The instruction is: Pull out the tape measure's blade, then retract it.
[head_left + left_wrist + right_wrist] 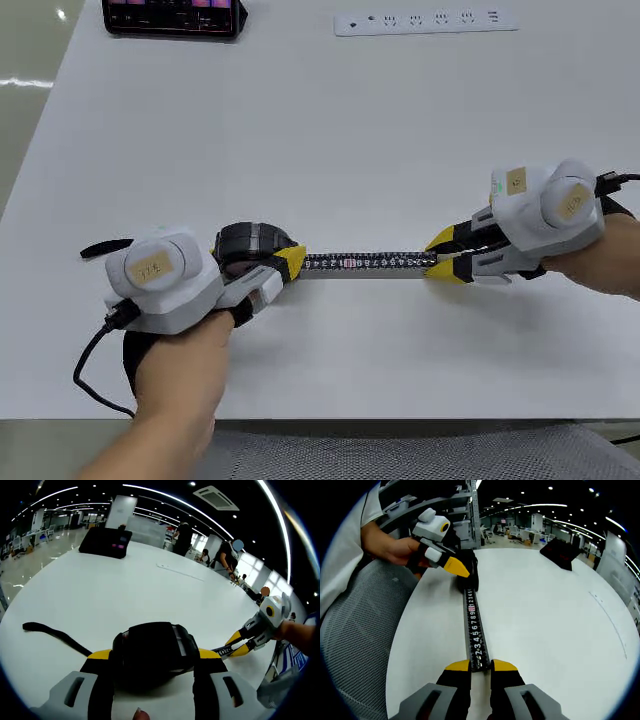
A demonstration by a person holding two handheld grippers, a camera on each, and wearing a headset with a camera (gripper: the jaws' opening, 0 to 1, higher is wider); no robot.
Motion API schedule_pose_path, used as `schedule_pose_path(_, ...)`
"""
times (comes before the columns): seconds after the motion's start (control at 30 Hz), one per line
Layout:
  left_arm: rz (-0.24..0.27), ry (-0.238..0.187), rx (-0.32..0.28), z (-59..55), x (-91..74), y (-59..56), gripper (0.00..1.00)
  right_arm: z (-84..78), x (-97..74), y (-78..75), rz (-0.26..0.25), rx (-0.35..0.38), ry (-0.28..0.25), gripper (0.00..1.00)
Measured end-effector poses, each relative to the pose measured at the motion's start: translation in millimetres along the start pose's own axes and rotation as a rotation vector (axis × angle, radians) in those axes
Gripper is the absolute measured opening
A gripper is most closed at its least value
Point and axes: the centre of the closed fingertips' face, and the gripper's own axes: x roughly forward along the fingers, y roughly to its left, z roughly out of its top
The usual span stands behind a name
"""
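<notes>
A black tape measure case sits on the white table at the lower left, with my left gripper shut on it. Its black body rests between the yellow-tipped fingers. The dark blade with white numbers runs right from the case, a short length of it out. My right gripper is shut on the blade's end. In the right gripper view the blade stretches away from my right gripper to the case and the left gripper.
A dark tablet-like device lies at the table's far left edge and a white power strip at the far middle. A black strap trails left of the case. A mesh chair stands by the table's near edge.
</notes>
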Motion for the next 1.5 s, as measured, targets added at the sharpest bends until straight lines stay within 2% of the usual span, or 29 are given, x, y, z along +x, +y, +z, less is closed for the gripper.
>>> schedule_pose_path(0.47, -0.006, -0.002, -0.011, 0.2, -0.2, 0.5, 0.59, 22.0, 18.7, 2.9, 0.021, 0.003, -0.033, 0.11)
schedule_pose_path(1.5, -0.011, 0.0, -0.022, 0.2, 2.0, 3.3, 0.59, 54.4, 48.0, 9.1, 0.057, -0.008, -0.078, 0.11)
